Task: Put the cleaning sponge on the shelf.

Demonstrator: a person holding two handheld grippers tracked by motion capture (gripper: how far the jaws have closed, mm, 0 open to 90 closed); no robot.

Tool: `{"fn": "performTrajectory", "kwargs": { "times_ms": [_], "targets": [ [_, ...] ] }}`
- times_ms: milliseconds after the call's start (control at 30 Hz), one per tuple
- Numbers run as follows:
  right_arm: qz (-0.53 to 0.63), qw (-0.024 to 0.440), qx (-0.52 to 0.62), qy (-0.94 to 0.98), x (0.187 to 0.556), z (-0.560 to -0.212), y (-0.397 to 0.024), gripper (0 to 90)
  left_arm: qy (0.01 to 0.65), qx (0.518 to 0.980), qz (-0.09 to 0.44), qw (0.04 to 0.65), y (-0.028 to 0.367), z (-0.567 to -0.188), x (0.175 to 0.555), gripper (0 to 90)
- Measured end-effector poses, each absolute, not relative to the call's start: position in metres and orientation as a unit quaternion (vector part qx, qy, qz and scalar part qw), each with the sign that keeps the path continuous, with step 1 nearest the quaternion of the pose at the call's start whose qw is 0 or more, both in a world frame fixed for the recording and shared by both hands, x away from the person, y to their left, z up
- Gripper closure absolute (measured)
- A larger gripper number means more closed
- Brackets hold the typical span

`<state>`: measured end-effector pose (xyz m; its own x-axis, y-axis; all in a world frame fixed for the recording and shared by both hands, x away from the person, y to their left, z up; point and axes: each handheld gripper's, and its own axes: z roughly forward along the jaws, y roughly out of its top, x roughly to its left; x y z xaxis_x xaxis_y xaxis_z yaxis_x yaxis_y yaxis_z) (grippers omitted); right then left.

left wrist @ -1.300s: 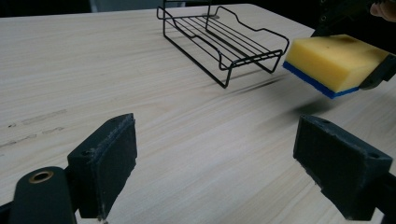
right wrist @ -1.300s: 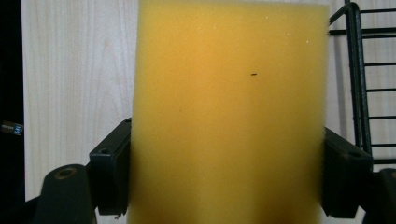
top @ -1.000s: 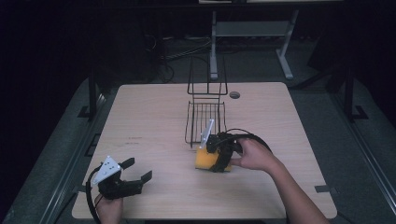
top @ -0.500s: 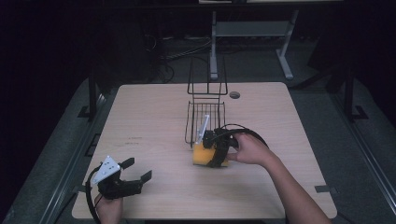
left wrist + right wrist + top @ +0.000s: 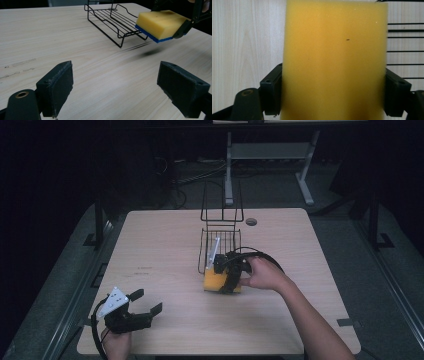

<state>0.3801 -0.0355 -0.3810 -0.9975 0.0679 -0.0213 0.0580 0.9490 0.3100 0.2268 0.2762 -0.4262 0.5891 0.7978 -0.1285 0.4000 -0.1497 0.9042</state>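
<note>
Right gripper (image 5: 226, 279) jaws clamped on yellow sponge (image 5: 216, 281) beside wire rack (image 5: 220, 245); left gripper (image 5: 145, 306) jaws spread wide, holding nothing

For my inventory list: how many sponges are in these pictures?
1. The yellow sponge with a blue underside is held off the table between the jaws of the right gripper, just in front of the black wire rack. I see no other sponge.

I see a pale wood bench (image 5: 160, 245) lit brightly in a dark room. Beyond its far edge, a grey metal stand (image 5: 270, 152) and loose cables (image 5: 200, 172) lie on the dim grey floor (image 5: 350, 220).
</note>
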Motion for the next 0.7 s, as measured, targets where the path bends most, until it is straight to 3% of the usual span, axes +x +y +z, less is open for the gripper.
{"fn": "performTrajectory", "kwargs": {
  "times_ms": [700],
  "targets": [
    [0.168,0.007,0.05,0.985,0.406,-0.382,-0.038,21.3,0.409,0.732,0.195,0.509,0.277,-0.426,0.227,12.8]
  ]
}}
